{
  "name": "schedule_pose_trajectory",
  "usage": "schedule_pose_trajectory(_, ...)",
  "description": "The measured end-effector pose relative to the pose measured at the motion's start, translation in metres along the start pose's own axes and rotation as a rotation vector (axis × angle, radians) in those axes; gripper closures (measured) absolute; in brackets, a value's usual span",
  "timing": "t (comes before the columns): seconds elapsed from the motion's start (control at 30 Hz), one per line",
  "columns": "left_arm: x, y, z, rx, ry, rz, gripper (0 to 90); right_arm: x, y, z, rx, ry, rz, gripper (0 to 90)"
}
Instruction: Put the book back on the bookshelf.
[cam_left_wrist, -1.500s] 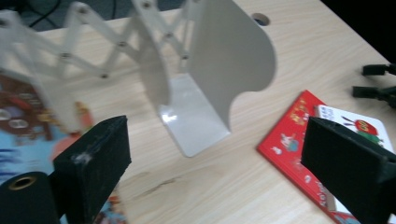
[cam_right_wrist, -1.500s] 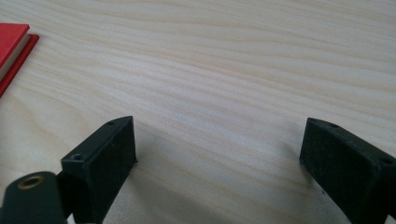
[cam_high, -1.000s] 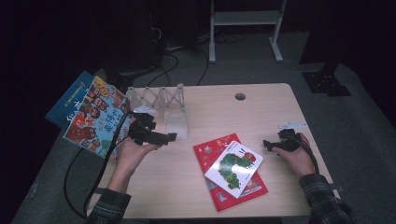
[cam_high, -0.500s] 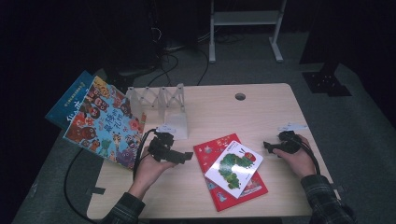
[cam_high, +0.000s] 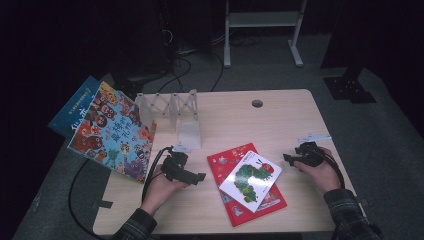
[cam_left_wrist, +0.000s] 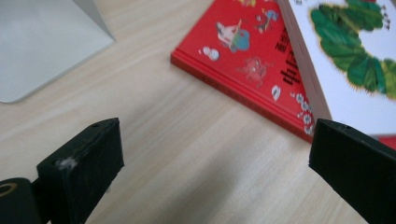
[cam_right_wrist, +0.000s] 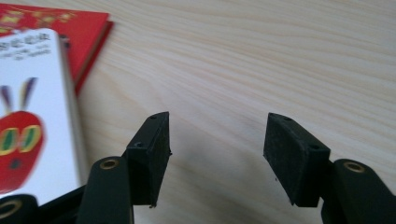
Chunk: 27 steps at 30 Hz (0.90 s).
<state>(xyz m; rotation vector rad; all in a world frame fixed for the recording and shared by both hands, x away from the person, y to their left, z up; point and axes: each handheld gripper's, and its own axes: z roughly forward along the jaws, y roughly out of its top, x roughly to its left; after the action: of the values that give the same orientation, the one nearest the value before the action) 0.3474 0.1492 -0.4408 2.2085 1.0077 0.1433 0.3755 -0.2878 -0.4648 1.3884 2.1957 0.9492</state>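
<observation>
Overhead, my left gripper (cam_high: 192, 176) pointed at the red book (cam_high: 227, 162), just short of its edge; my right gripper (cam_high: 292, 159) rested beside the white book (cam_high: 250, 177) lying on the red one. Left gripper view: jaws wide apart, red book (cam_left_wrist: 243, 65) between and beyond them. Right gripper view: jaws apart over bare table (cam_right_wrist: 261, 56), holding nothing.
</observation>
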Motion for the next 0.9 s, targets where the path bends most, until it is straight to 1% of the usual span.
schedule_pose_trajectory(0.03, 0.0, 0.0, 0.002, 0.016, 0.002, 0.0, 1.1, 0.002, 0.0, -0.002, -0.005, 0.007, -0.001, 39.6)
schedule_pose_trajectory(0.07, -0.001, -0.001, 0.005, 0.034, 0.013, 0.012, 0.0, 0.004, 0.001, -0.005, -0.009, 0.015, 0.001, 39.5)
schedule_pose_trajectory(0.13, -0.002, -0.001, 0.007, 0.034, 0.013, 0.026, 0.0, 0.007, 0.001, -0.009, -0.022, 0.03, 0.004, 39.4)
schedule_pose_trajectory(0.17, -0.003, -0.001, 0.007, 0.034, 0.012, 0.025, 0.0, 0.009, 0.001, -0.011, -0.026, 0.037, 0.003, 39.3)
schedule_pose_trajectory(0.2, -0.003, -0.001, 0.008, 0.028, 0.017, 0.016, 0.0, 0.012, 0.001, -0.014, -0.025, 0.043, 0.002, 39.3)
schedule_pose_trajectory(0.23, -0.004, -0.001, 0.009, 0.028, 0.024, 0.015, 0.0, 0.014, 0.0, -0.016, -0.027, 0.051, -0.001, 39.2)
schedule_pose_trajectory(0.27, -0.004, -0.001, 0.01, 0.03, 0.033, 0.026, 0.4, 0.016, -0.001, -0.018, -0.029, 0.059, -0.005, 39.3)
schedule_pose_trajectory(0.3, -0.004, -0.001, 0.011, 0.039, 0.047, 0.025, 0.4, 0.018, -0.002, -0.02, -0.03, 0.067, -0.006, 39.3)
schedule_pose_trajectory(0.33, -0.004, -0.002, 0.012, 0.044, 0.051, 0.022, 0.4, 0.02, -0.004, -0.023, -0.032, 0.075, -0.007, 39.4)
schedule_pose_trajectory(0.37, -0.003, -0.002, 0.013, 0.054, 0.067, 0.029, 0.4, 0.022, -0.005, -0.025, -0.034, 0.083, -0.008, 39.6)
schedule_pose_trajectory(0.4, -0.003, -0.002, 0.014, 0.062, 0.069, 0.032, 0.4, 0.024, -0.006, -0.026, -0.03, 0.09, -0.011, 39.6)
schedule_pose_trajectory(0.43, -0.002, -0.003, 0.014, 0.064, 0.059, 0.028, 0.4, 0.026, -0.007, -0.028, -0.031, 0.096, -0.015, 39.9)
schedule_pose_trajectory(0.47, -0.001, -0.003, 0.013, 0.067, 0.057, 0.03, 0.4, 0.028, -0.009, -0.03, -0.031, 0.103, -0.014, 40.0)
schedule_pose_trajectory(0.5, -0.002, -0.003, 0.012, 0.062, 0.043, 0.045, 1.9, 0.03, -0.01, -0.031, -0.03, 0.113, -0.017, 40.0)
schedule_pose_trajectory(0.53, -0.003, -0.004, 0.012, 0.053, 0.037, 0.057, 5.0, 0.033, -0.012, -0.032, -0.026, 0.125, -0.02, 40.1)
schedule_pose_trajectory(0.6, -0.005, -0.003, 0.011, 0.047, 0.056, 0.069, 6.0, 0.038, -0.014, -0.033, -0.02, 0.145, -0.025, 40.2)
schedule_pose_trajectory(0.63, -0.006, -0.004, 0.011, 0.042, 0.05, 0.078, 9.7, 0.04, -0.015, -0.034, -0.018, 0.156, -0.029, 40.1)
schedule_pose_trajectory(0.67, -0.006, -0.003, 0.011, 0.041, 0.044, 0.074, 12.8, 0.043, -0.016, -0.034, -0.013, 0.173, -0.03, 39.9)
schedule_pose_trajectory(0.7, -0.006, -0.003, 0.01, 0.031, 0.042, 0.071, 12.9, 0.045, -0.016, -0.033, -0.012, 0.182, -0.033, 39.7)
schedule_pose_trajectory(0.73, -0.006, -0.003, 0.009, 0.017, 0.035, 0.086, 16.3, 0.048, -0.017, -0.033, -0.008, 0.194, -0.033, 39.4)
schedule_pose_trajectory(0.77, -0.006, -0.004, 0.009, 0.006, 0.035, 0.09, 22.4, 0.05, -0.017, -0.032, -0.002, 0.201, -0.036, 39.1)
schedule_pose_trajectory(0.8, -0.006, -0.004, 0.008, 0.002, 0.033, 0.09, 24.3, 0.051, -0.017, -0.032, 0.003, 0.203, -0.037, 38.8)
schedule_pose_trajectory(0.83, -0.005, -0.004, 0.008, 0.004, 0.023, 0.092, 28.4, 0.052, -0.017, -0.03, 0.005, 0.209, -0.04, 38.6)
schedule_pose_trajectory(0.87, -0.005, -0.005, 0.008, 0.001, 0.002, 0.085, 29.1, 0.052, -0.017, -0.029, 0.011, 0.211, -0.037, 38.5)
schedule_pose_trajectory(0.9, -0.005, -0.006, 0.009, 0.006, -0.023, 0.081, 31.7, 0.053, -0.018, -0.028, 0.019, 0.215, -0.04, 38.1)
